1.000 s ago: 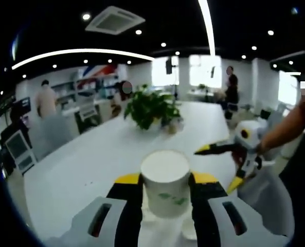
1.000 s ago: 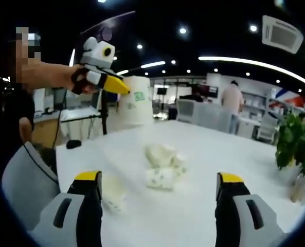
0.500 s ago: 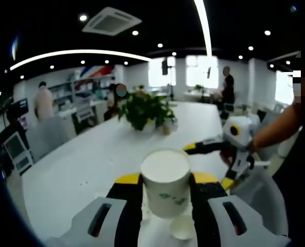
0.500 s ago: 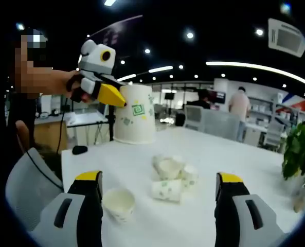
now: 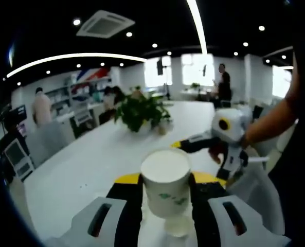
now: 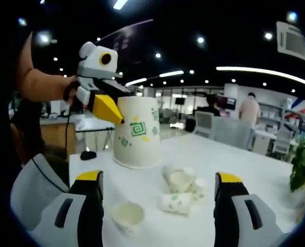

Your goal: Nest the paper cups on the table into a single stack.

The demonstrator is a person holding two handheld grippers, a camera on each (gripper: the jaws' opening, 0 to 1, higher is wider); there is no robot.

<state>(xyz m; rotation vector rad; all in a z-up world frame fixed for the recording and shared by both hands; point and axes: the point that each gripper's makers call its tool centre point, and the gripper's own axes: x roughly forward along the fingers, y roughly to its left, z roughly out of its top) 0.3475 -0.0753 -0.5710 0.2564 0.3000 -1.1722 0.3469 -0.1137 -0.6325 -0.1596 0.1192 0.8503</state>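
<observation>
White tabletop fills an open office; left gripper fingers clamp a paper cup, right gripper fingers apart.

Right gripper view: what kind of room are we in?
Probably an open-plan office: long white table, desks and chairs behind with people, recessed ceiling lights. A potted plant sits further along the table.

Lighting's all overhead: a long ceiling strip plus lots of small round spots, and bright windows blown out at the back. The white table glares pretty evenly, hardly any shadows. Both views are soft and a bit smeared, and straight lines bow hard toward the edges. The cup looks fuzzy too.
</observation>
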